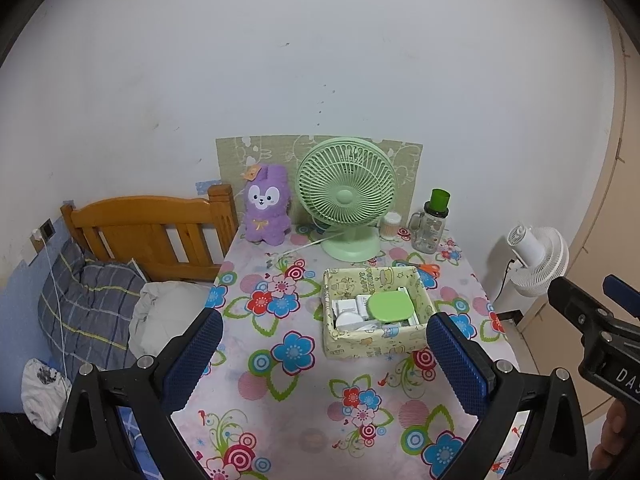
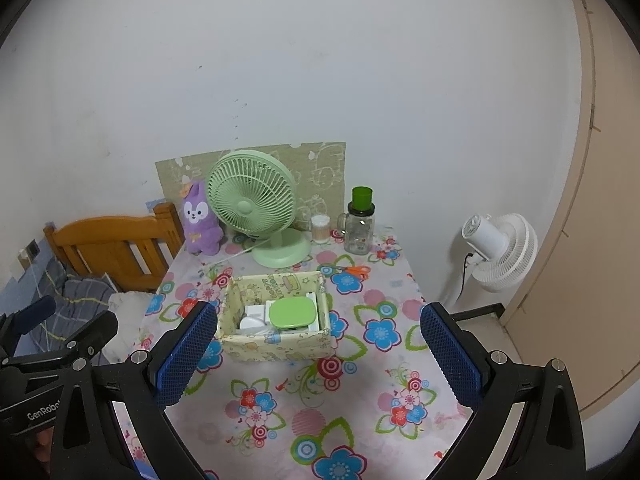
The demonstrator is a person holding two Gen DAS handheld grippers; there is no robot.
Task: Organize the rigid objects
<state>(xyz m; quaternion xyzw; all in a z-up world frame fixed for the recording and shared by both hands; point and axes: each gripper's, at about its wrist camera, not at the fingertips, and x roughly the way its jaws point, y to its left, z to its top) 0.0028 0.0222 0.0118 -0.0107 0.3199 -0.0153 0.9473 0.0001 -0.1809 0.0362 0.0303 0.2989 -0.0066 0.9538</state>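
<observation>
A pale yellow patterned box [image 1: 374, 344] [image 2: 276, 346] sits mid-table on the flowered cloth. Inside it lie a green rounded case [image 1: 390, 307] [image 2: 291, 312] and several white items [image 1: 352, 312] [image 2: 252, 318]. Orange-handled scissors [image 1: 429, 268] [image 2: 354, 271] lie on the cloth behind the box to its right. My left gripper [image 1: 324, 356] hovers open in front of the box with nothing between its blue pads. My right gripper [image 2: 318, 354] is open too, held near the table's front, empty. Each gripper shows at the edge of the other's view.
Along the back wall stand a purple plush rabbit [image 1: 267, 206], a green desk fan [image 1: 346, 196], a cotton-swab jar [image 1: 390, 226] and a glass mug jar with a green lid [image 1: 434, 222]. A wooden bed headboard [image 1: 152, 228] lies left; a white floor fan [image 1: 538, 258] stands right.
</observation>
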